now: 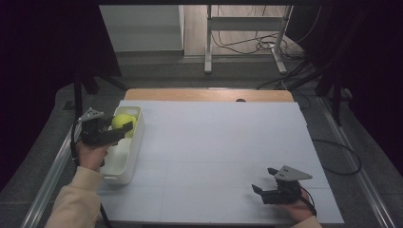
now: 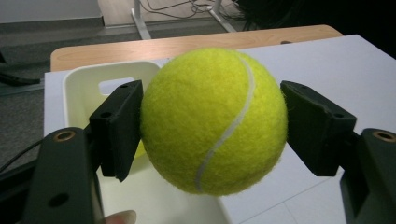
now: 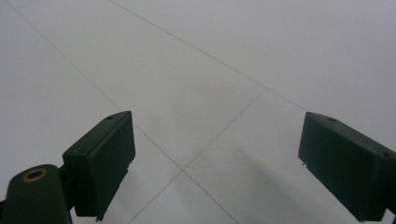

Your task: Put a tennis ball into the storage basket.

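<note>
A yellow-green tennis ball sits clamped between the two black jaws of my left gripper. From above, that ball hangs over the far half of a white bin at the table's left side, and the left gripper is shut on it. Near the front right corner my right gripper rests low over the white table, jaws spread wide with nothing between them. In its own view the right gripper faces bare table surface.
The white bin has a handle cutout in its far wall. A wooden strip edges the table's far side. Beyond it stand a metal frame and loose floor cables. Dark curtains flank both sides.
</note>
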### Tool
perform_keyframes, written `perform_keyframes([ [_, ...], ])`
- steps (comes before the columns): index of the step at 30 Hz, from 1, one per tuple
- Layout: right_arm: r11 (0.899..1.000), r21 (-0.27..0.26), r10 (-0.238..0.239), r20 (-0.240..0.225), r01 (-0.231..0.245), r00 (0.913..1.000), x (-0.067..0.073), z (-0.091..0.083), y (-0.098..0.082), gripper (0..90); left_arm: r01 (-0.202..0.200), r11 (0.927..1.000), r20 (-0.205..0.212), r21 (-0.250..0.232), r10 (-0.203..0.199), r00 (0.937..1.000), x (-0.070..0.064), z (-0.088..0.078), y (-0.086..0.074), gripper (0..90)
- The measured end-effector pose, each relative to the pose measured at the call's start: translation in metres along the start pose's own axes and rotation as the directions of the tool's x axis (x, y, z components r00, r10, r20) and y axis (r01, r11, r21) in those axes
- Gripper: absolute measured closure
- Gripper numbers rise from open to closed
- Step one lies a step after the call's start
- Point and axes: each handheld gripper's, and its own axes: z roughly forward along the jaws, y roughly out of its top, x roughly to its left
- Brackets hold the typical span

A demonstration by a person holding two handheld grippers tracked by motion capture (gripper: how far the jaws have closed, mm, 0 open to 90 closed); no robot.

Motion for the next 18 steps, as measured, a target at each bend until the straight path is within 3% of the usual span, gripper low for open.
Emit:
perform_keyframes([
  [8, 1.000, 0.000, 0.000, 0.000, 0.000, 1.0000, 0.000, 0.000, 0.000, 11.2, 0.018, 0.9997, -0.024, 0.013, -0.018, 0.9996, 0.008, 0.002, -0.001, 26.2],
  [18, 1.000, 0.002, 0.000, 0.003, 0.000, 1.0000, 0.000, 0.000, 0.000, 11.2, 0.011, 0.9985, -0.054, 0.054, -0.008, 0.9985, 0.014, 0.008, -0.004, 26.2],
])
